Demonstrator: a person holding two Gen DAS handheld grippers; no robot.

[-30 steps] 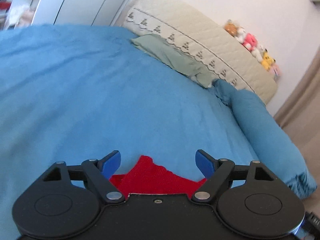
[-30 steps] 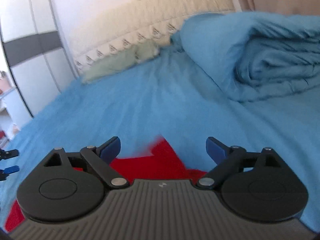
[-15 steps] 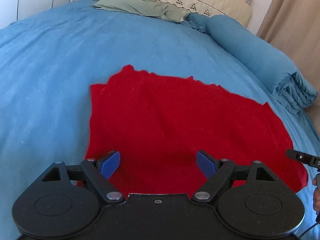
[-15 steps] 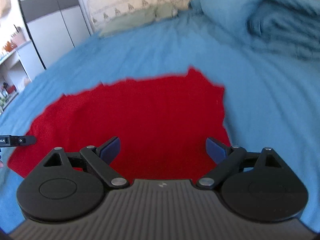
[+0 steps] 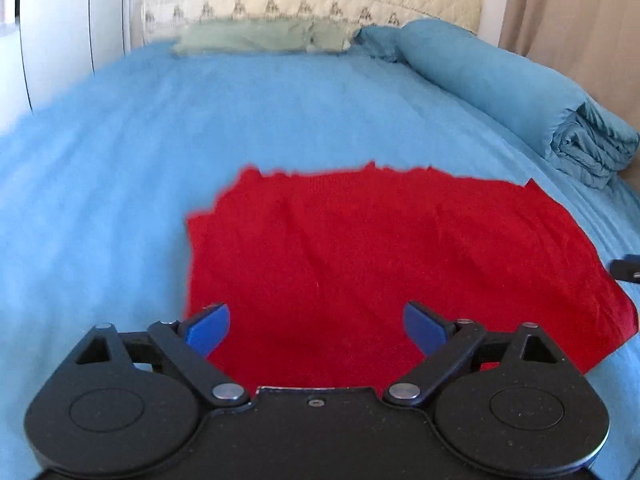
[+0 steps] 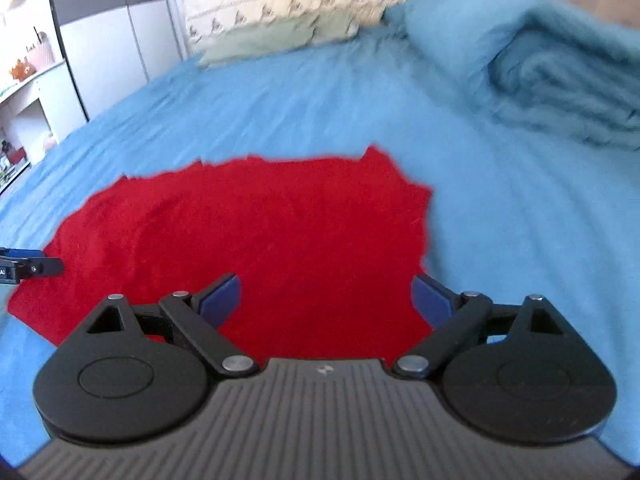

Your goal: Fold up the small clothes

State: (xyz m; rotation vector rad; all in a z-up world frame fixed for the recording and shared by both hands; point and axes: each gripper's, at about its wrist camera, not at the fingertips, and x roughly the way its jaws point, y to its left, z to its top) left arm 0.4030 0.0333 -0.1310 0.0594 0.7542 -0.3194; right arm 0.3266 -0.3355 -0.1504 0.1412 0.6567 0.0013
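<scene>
Your left tool (image 5: 316, 326) and right tool (image 6: 326, 296) both gape empty over the flat red knitted cloth (image 5: 392, 252) at 12 o'clock on the blue-sheeted bed (image 5: 120, 184); no fold made yet.

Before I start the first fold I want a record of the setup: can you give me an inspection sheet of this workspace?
Surface: blue bedsheet, lightly rippled.
Job's things: red garment spread flat on the sheet, far edge uneven.
Clutter: rolled blue duvet along the right side; green pillow at the headboard.
Grippers: left gripper and right gripper both open, over the garment's near edge, holding nothing.
Cables: nothing seen.
Surroundings: quilted cream headboard, wardrobe, beige curtain.
</scene>
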